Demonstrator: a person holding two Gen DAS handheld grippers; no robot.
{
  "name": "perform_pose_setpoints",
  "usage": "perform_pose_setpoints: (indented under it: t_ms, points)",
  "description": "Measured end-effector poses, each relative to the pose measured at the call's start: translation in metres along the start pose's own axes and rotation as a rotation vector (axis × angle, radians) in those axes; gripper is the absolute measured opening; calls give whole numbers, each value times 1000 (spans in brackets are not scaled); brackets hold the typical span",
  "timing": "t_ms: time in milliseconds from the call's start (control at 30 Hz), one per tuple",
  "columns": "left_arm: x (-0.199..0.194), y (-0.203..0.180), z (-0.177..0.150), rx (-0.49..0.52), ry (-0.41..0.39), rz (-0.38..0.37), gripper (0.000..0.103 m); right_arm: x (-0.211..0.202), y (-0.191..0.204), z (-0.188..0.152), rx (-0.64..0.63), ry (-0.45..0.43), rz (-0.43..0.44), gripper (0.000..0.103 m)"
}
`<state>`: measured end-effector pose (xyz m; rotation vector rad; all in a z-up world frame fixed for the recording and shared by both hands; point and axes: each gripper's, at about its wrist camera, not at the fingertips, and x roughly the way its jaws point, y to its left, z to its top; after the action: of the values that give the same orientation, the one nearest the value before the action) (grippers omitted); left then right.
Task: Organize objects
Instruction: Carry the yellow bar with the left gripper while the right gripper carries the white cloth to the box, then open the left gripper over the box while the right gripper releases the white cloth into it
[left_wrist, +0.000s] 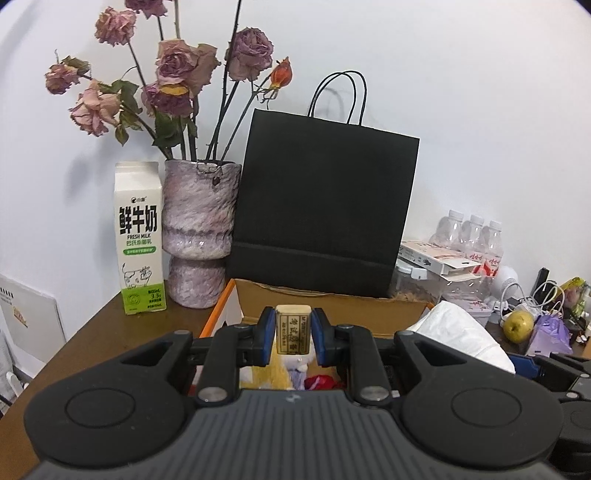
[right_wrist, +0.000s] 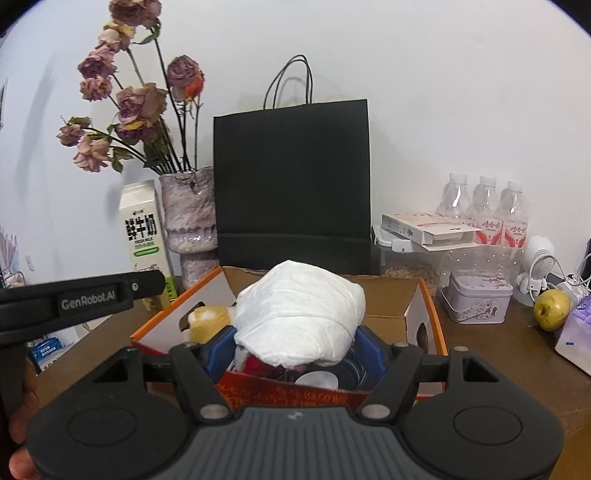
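Observation:
My left gripper (left_wrist: 292, 334) is shut on a small tan wooden block (left_wrist: 292, 328) with printed characters, held above the open cardboard box (left_wrist: 332, 304). My right gripper (right_wrist: 295, 341) is shut on a crumpled white tissue bundle (right_wrist: 299, 314), also over the box (right_wrist: 384, 291); the bundle also shows in the left wrist view (left_wrist: 461, 336). Inside the box lie a yellow plush toy (right_wrist: 207, 323), red items and a white cup. The left gripper's arm (right_wrist: 81, 299) crosses the left of the right wrist view.
Behind the box stand a black paper bag (left_wrist: 325, 206), a pink vase of dried roses (left_wrist: 199, 236) and a milk carton (left_wrist: 138, 240). To the right are water bottles (right_wrist: 484, 206), a flat white box (right_wrist: 428, 229), a tin (right_wrist: 478, 301), a yellow pear (right_wrist: 550, 308) and a fan.

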<state>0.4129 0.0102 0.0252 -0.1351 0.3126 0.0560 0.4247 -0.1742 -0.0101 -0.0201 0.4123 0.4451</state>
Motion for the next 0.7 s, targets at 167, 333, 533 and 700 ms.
perform_pose_setpoints:
  t_ms: [167, 333, 533, 700]
  points:
    - [20, 0, 3, 7, 7, 6, 21, 19, -5, 4, 4, -1, -8, 69]
    - [40, 2, 6, 18, 16, 15, 21, 38, -10, 9, 4, 5, -20, 69]
    - [65, -3, 7, 56, 21, 19, 21, 61, -16, 10, 8, 23, -42, 69]
    - [85, -8, 5, 87, 25, 13, 21, 72, -22, 9, 13, 33, -61, 69]
